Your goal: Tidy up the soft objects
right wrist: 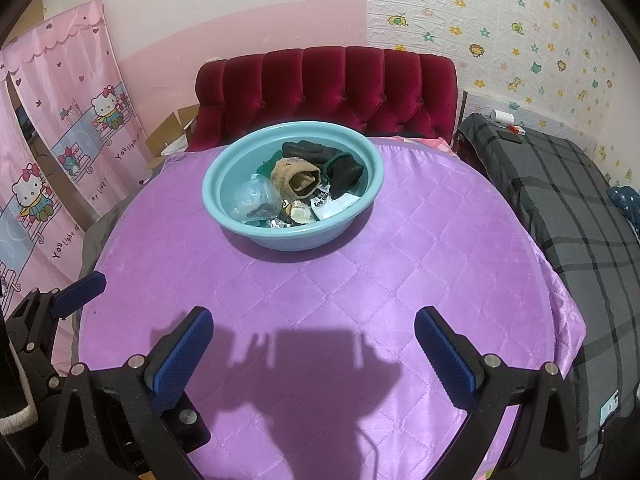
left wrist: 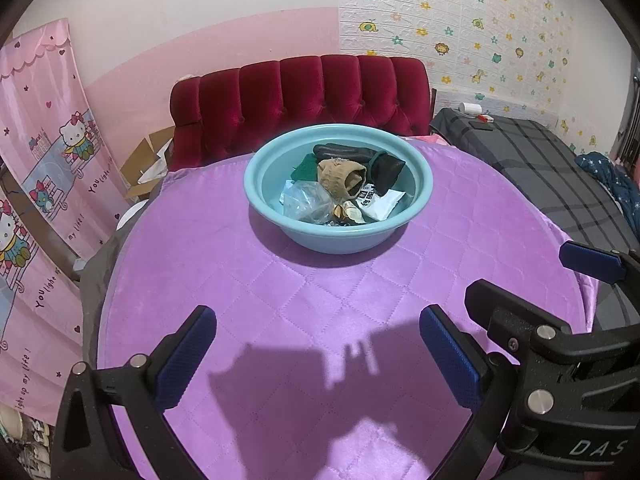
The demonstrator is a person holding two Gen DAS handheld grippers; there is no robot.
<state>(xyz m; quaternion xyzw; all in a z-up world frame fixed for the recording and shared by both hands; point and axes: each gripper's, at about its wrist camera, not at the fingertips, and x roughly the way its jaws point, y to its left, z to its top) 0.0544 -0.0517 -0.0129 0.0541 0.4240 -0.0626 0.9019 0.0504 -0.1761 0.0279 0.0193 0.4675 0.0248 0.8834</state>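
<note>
The left gripper (left wrist: 318, 354) and right gripper (right wrist: 314, 354) are held wide apart, nothing gripped, above the purple quilted cloth (left wrist: 280, 300). Ahead, the blue basin (right wrist: 256, 236) is seen, where a beige sock (right wrist: 298, 178), dark socks (right wrist: 344, 170) and clear bag (right wrist: 254, 198) are heaped; lower wrappers are partly hidden.

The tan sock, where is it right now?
The tan sock lies in the middle of the blue basin at the table's far side, between the clear plastic bag on its left and the dark socks on its right.
</note>
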